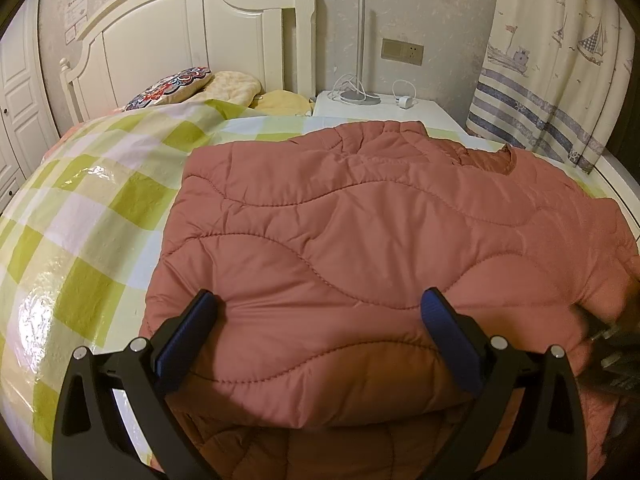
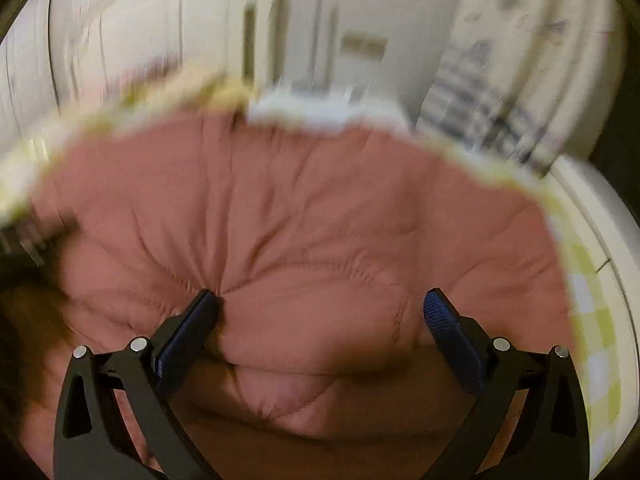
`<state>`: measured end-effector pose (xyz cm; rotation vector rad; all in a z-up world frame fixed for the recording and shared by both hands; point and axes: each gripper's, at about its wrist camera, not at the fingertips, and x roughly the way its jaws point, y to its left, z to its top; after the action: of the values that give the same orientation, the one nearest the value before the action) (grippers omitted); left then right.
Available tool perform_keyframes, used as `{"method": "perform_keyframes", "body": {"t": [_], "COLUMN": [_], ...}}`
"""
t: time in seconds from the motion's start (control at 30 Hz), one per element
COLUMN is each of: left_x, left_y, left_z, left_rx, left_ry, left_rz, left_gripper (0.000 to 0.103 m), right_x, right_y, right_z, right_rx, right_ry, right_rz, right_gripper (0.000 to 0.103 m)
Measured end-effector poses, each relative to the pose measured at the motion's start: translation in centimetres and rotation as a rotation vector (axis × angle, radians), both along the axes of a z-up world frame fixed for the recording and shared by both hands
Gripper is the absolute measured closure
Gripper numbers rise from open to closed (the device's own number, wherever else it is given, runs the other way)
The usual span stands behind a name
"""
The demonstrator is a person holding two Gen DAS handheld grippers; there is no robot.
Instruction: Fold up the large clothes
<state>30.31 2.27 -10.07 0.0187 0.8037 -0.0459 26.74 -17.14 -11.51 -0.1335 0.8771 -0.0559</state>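
Both hand-held grippers, left and right, gape wide over pink quilted jacket on bed; puffy, light, slippery, so pinch near hem fold.

Through heavy blur, the right hand-held gripper stands wide open over a pink quilted jacket lying on a green-checked bed, its left finger pressing into the padded fabric while the right finger sits apart.
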Motion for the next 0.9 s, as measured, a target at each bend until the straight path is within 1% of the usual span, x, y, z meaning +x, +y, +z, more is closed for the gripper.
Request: {"method": "perform_keyframes", "body": {"t": [0.03, 0.13, 0.2, 0.23, 0.3, 0.37, 0.4, 0.43, 0.5, 0.53, 0.6, 0.63, 0.7, 0.73, 0.8, 0.83, 0.87, 0.9], "left_x": [0.0, 0.1, -0.1, 0.0, 0.0, 0.0, -0.1, -0.3, -1.8, -3.3, -5.7, -6.8, -9.2, -9.6, -9.1, -8.4, -7.8, -7.0], "left_y": [0.1, 0.1, 0.1, 0.1, 0.1, 0.2, 0.4, 0.6, 1.3, 1.6, 1.4, 1.0, -0.6, -1.4, -2.5, -2.7, -2.6, -2.4], "left_z": [0.1, 0.1, 0.1, 0.1, 0.1, 0.1, 0.1, 0.3, 1.3, 2.2, 3.3, 3.8, 4.3, 4.0, 2.7, 1.3, 0.1, -1.5], "left_rx": [0.000, -0.003, -0.002, -0.007, -0.005, -0.012, -0.023, -0.041, -0.072, -0.110, -0.148, -0.148, -0.108, -0.081, -0.023, -0.001, 0.003, -0.001], "left_ry": [-0.003, 0.002, -0.005, -0.004, -0.005, -0.005, -0.006, -0.013, -0.038, -0.061, -0.079, -0.085, -0.105, -0.098, -0.058, -0.018, 0.018, 0.074], "left_rz": [0.002, 0.002, 0.003, 0.003, 0.003, 0.000, -0.003, -0.007, 0.004, -0.008, -0.056, -0.089, -0.161, -0.188, -0.185, -0.162, -0.147, -0.136], "left_gripper": [0.002, 0.002, 0.002, 0.002, 0.002, 0.002, 0.002, 0.002, 0.002, 0.002, 0.002, 0.002, 0.002, 0.002, 0.002, 0.002, 0.002, 0.002], "right_x": [-0.1, -0.2, -1.7, -2.9, -5.2, -7.1, -7.7, -8.0, -8.6, -8.9, -9.8, -10.2, -10.7, -10.8, -10.6, -10.3, -9.9, -9.9], "right_y": [0.0, -1.4, -1.5, -1.4, -0.7, 0.2, 0.5, 0.7, 1.0, 0.8, 0.2, 0.2, 0.7, 1.3, 2.9, 3.7, 4.2, 4.1], "right_z": [0.4, 0.7, 1.5, 2.1, 2.9, 2.8, 2.4, 1.3, -0.1, -0.3, 0.7, 1.4, 2.1, 2.2, 1.5, 0.4, -0.5, -0.6], "right_rx": [0.010, 0.091, 0.116, 0.129, 0.120, 0.077, 0.050, 0.008, -0.013, 0.005, 0.032, 0.051, 0.098, 0.108, 0.080, 0.046, 0.024, 0.037], "right_ry": [-0.019, 0.004, -0.025, -0.045, -0.057, -0.057, -0.040, 0.004, 0.084, 0.095, 0.067, 0.045, 0.019, 0.012, 0.026, 0.058, 0.081, 0.078], "right_rz": [-0.006, -0.044, -0.055, -0.039, -0.015, 0.022, 0.036, 0.048, 0.053, 0.054, 0.035, 0.035, 0.054, 0.069, 0.100, 0.109, 0.110, 0.108], "right_gripper": [0.005, 0.005, 0.005, 0.005, 0.005, 0.005, 0.005, 0.005, 0.005, 0.005, 0.005, 0.005, 0.005, 0.005, 0.005, 0.005, 0.005, 0.005]}}
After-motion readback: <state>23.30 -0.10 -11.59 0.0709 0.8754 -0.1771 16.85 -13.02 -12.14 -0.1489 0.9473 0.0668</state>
